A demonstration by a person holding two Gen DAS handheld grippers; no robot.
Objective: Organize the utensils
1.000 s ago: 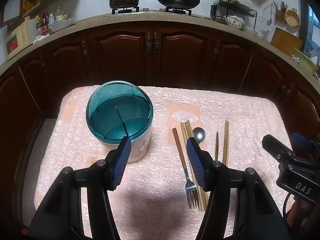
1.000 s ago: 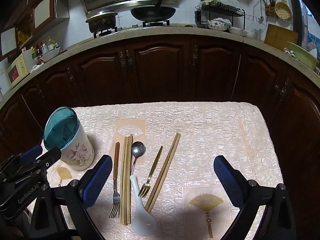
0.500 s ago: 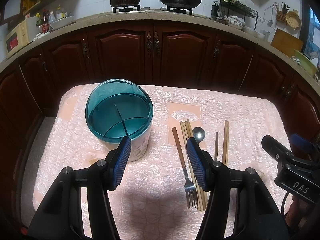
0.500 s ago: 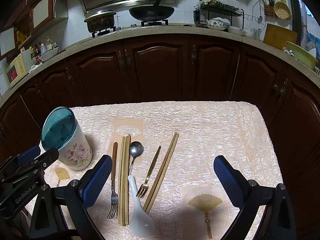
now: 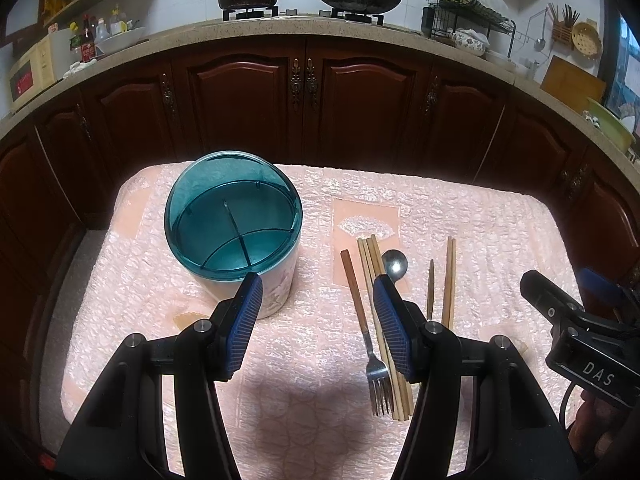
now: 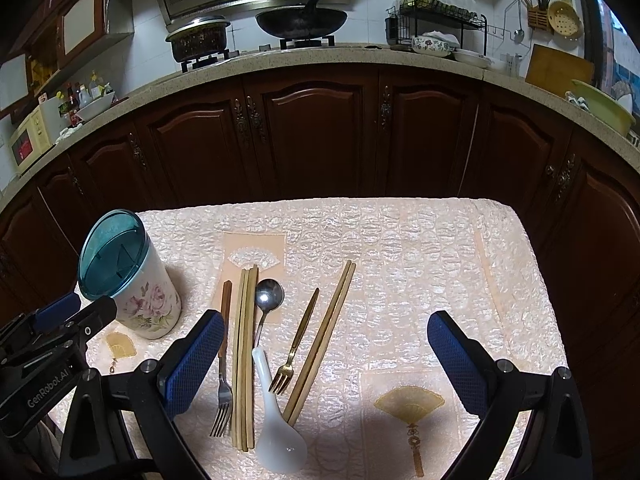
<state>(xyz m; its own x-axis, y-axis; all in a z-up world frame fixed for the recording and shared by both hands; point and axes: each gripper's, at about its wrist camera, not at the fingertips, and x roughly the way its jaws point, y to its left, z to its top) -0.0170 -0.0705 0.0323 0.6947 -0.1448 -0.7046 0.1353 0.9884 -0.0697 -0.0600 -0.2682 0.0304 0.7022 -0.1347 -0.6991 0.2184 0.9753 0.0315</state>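
In the left wrist view, the left gripper (image 5: 316, 320) is held empty, fingers moderately apart, near the teal-rimmed holder (image 5: 234, 232) on the tabletop (image 5: 480, 220).

In the right wrist view, the right gripper (image 6: 326, 364) is spread wide above the utensils (image 6: 260, 344); nothing is grasped yet, so a first pick is judged next.

right tool (image 6: 322, 356) spread wide, empty | utensils in row on tablecloth (image 6: 420, 264) | holder (image 6: 132, 280) upright, left
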